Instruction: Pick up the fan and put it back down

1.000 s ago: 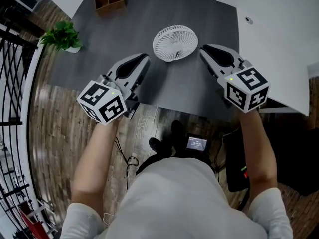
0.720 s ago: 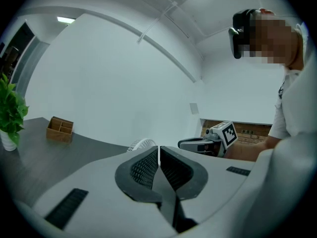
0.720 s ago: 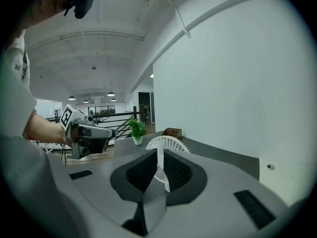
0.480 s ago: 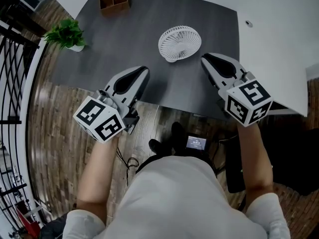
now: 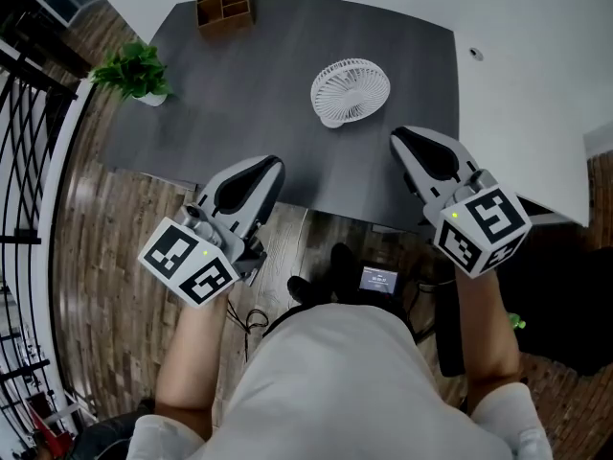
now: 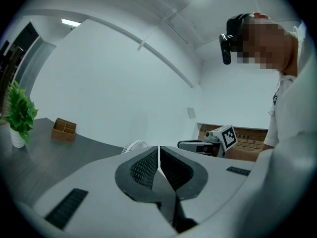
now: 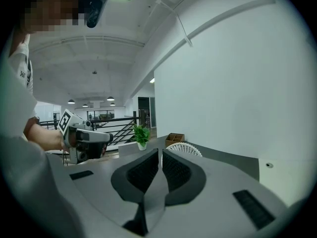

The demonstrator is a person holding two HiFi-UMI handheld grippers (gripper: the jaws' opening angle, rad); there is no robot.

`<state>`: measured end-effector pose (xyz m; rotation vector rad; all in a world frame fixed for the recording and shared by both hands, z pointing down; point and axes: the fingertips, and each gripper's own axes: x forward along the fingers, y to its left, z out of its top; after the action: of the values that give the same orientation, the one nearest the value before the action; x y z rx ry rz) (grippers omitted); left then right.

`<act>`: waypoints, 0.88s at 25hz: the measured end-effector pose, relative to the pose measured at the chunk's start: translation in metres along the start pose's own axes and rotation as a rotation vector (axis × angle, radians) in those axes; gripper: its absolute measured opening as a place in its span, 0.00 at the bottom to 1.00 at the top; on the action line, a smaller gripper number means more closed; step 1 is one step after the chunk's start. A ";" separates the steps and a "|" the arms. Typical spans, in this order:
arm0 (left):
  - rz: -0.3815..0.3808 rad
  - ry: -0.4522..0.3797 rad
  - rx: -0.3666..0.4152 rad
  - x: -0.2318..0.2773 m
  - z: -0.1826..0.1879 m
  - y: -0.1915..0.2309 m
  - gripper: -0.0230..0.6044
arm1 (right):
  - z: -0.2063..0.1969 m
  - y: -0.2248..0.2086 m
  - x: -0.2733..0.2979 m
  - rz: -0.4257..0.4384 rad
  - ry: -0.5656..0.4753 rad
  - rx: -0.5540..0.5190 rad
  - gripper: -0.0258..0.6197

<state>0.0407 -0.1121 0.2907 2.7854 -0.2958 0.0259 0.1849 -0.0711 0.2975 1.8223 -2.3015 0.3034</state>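
— Located the fan (image 5: pixel 351 91)?
— Found it standing on the bench (image 5: pixel 239 94), nearer the right edge than the left, well apart from the left claw (image 5: pixel 271 164) and the right claw (image 5: pixel 400 134).
— Checked the claws?
— Saw the left pressed together, empty. Caught the right just closing to a sliver, nothing between.
— Judged the handling?
— Reckoned it light, with a stiff rim but a thin white grille liable to bend. Would have pressed on the outer ring from both sides, never on the spokes.
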 end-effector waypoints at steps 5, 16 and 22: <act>-0.004 0.009 -0.011 -0.013 -0.002 -0.006 0.07 | 0.000 0.008 -0.010 -0.017 -0.009 0.024 0.09; -0.018 0.001 -0.042 -0.041 -0.012 -0.023 0.07 | -0.013 0.029 -0.033 -0.063 -0.037 0.073 0.08; -0.012 0.019 -0.044 -0.055 -0.023 -0.032 0.07 | -0.027 0.040 -0.049 -0.087 -0.029 0.097 0.07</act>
<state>-0.0059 -0.0639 0.2985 2.7411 -0.2709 0.0426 0.1577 -0.0086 0.3077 1.9788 -2.2552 0.3836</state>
